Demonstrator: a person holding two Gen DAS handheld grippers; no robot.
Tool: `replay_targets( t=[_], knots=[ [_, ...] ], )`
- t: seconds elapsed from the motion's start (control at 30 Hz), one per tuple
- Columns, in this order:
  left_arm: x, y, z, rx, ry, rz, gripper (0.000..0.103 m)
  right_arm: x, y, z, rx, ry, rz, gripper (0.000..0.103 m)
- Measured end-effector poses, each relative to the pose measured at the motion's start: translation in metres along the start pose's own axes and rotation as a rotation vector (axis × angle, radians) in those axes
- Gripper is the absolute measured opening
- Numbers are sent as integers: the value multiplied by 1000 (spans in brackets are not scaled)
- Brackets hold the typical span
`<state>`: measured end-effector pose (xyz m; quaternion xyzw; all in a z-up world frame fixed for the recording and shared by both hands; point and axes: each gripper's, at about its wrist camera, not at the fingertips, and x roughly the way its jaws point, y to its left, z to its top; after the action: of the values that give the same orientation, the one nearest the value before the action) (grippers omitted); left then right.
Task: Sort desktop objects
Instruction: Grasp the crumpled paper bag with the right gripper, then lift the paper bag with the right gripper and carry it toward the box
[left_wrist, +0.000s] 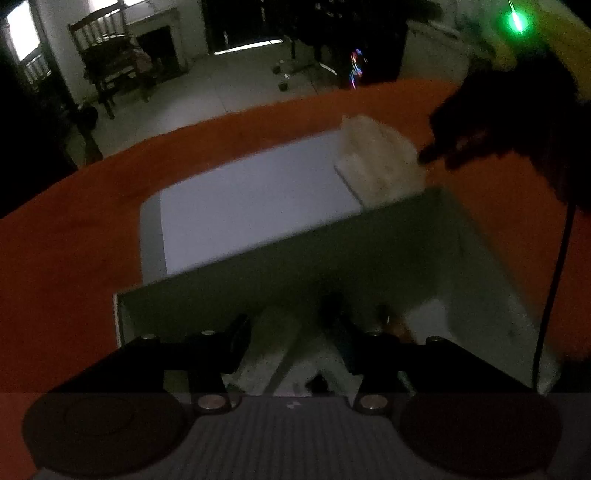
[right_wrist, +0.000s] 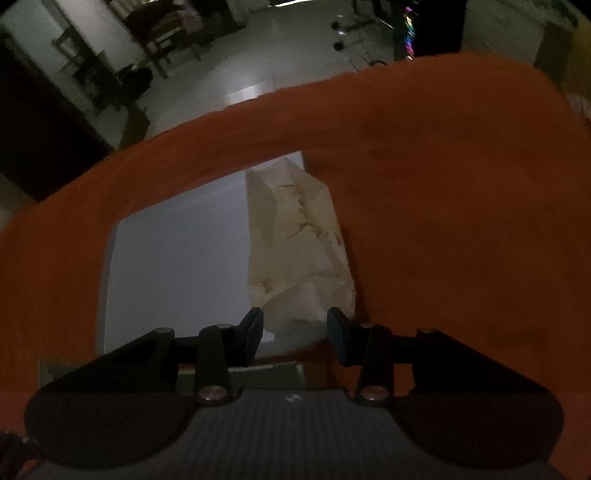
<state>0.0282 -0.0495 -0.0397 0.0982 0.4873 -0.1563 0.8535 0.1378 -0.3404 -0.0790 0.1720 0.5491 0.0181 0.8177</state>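
Observation:
A pale crumpled tissue pack (right_wrist: 299, 240) lies on the right edge of a white sheet (right_wrist: 177, 258) on the orange tabletop. My right gripper (right_wrist: 295, 332) is open, its jaws just short of the pack's near end. In the left wrist view the pack (left_wrist: 380, 158) lies beyond a dark green open box (left_wrist: 332, 258). My left gripper (left_wrist: 291, 332) is open over the box's inside, where pale items (left_wrist: 273, 339) lie between the jaws. The right gripper shows there as a dark shape (left_wrist: 498, 136) beside the pack.
The orange cloth (right_wrist: 443, 184) covers the table, whose far edge curves across both views. Beyond it is a dim room with a wooden chair (left_wrist: 107, 62) and dark furniture. A thin black cable (left_wrist: 554, 288) hangs at the right.

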Motion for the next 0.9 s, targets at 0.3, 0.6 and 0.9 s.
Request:
replay_targets(
  t=[0.3,0.6,0.9],
  knots=[
    [26,8,16,-88,5,-27,46,37,-7,12,103,17,-11,29],
    [58,26,48,-97,-20,-25,46,55,1,23,-7,12,15,4],
    [80,23,68,-68,-41,-70,60,39,33,13,-380,69,124,4]
  ],
)
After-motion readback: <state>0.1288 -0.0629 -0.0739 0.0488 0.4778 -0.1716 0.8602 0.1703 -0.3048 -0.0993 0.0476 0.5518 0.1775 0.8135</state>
